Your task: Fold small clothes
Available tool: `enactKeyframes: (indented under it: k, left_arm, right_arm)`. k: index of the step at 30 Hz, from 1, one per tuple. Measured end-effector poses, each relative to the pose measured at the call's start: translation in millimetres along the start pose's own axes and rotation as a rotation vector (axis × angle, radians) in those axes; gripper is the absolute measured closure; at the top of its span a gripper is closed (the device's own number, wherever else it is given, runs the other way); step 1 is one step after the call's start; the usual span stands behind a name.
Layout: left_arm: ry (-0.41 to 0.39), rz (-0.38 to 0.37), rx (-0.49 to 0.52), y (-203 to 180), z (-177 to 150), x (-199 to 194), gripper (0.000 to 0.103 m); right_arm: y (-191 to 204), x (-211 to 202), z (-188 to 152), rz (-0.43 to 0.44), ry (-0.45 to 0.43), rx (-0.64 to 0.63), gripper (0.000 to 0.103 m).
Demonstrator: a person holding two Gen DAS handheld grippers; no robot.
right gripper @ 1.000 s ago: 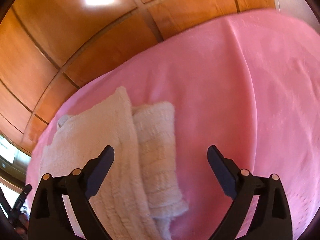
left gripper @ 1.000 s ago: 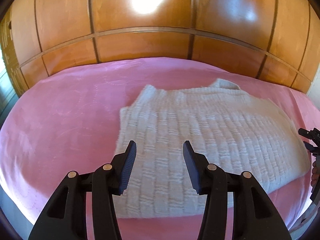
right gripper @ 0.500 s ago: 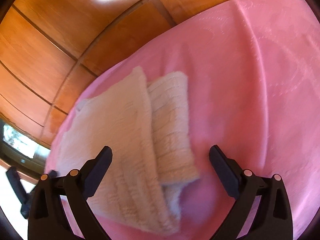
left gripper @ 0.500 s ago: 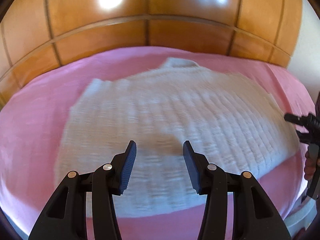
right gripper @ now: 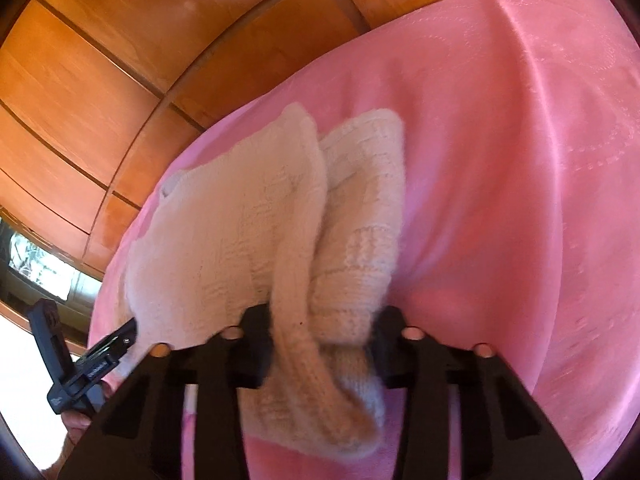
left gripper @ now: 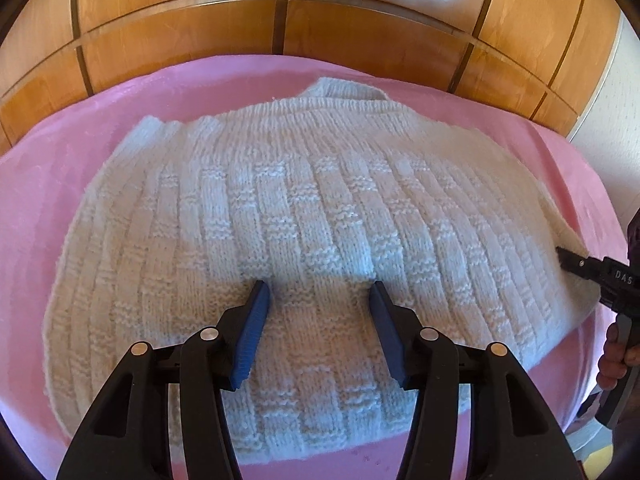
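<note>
The sweater, a cream knit with a ribbed block pattern, lies spread flat on a pink blanket that covers the bed, with its collar at the far edge, away from the left jaws. Behind the bed stands a wall of glossy wooden panels.

The left gripper hangs over the lower middle of the sweater. Its blue-lined jaws stand spread, with knit showing in the gap between them; the tips reach down to the fabric, but whether they touch it cannot be told, and nothing is pinched.

The right gripper has just been closing its jaws, and they now pinch a bunched fold of the sweater's right side: the sleeve and the edge of the body run together between the two jaws, and a thick roll of knit hangs out below them toward the camera. Beyond these jaws the sleeve lies folded alongside the body on the blanket.

From the left camera the right gripper shows at the sweater's far right edge, held by a hand.
</note>
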State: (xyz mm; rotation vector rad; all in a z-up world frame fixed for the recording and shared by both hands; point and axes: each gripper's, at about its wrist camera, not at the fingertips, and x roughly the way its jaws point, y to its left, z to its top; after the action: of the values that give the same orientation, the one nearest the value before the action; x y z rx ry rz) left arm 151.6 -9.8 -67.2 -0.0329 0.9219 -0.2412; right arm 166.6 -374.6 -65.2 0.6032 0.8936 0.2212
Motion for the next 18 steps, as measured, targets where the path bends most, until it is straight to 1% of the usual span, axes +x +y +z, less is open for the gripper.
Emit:
enactKeyframes:
  k: [1,3,5,7,9,12,13,15,18]
  left_arm:
    - [-0.002,-0.018,-0.011,3.1,0.4,-2.3,0.051]
    - [-0.007,-0.063,-0.041,11.6,1.4,-8.4,0.051]
    - [-0.017,-0.118,-0.078,22.5,1.5,-17.5,0.051]
    - [-0.031,-0.155,-0.108,35.0,-0.7,-26.2,0.051]
    - [-0.037,-0.170,-0.121,45.2,-3.7,-32.1,0.052]
    - [-0.056,-0.194,-0.146,62.9,-8.7,-43.0,0.051]
    - [-0.068,-0.196,-0.165,71.9,-10.9,-48.4,0.051]
    - [-0.081,-0.208,-0.195,84.0,-12.2,-53.6,0.052]
    - [-0.102,-0.232,-0.267,111.6,-17.0,-64.4,0.051]
  right_arm:
    - [6.0,-2.0,1.4,0.005,0.007,-0.012,0.074]
    - [15.0,-6.2,4.4,0.040,0.021,-0.009,0.075]
    - [28.6,-13.4,9.0,0.076,0.015,-0.015,0.075]
    - [46.5,-21.7,14.9,0.132,0.007,-0.022,0.075]
    - [66.9,-27.7,20.1,0.170,0.001,-0.040,0.076]
    - [109.7,-31.5,28.7,0.236,-0.008,-0.083,0.076]
    - [129.7,-29.0,30.7,0.260,-0.007,-0.107,0.077]
    - [171.2,-19.3,31.9,0.309,0.007,-0.159,0.077]
    - [223.2,0.9,26.6,0.350,0.041,-0.241,0.078]
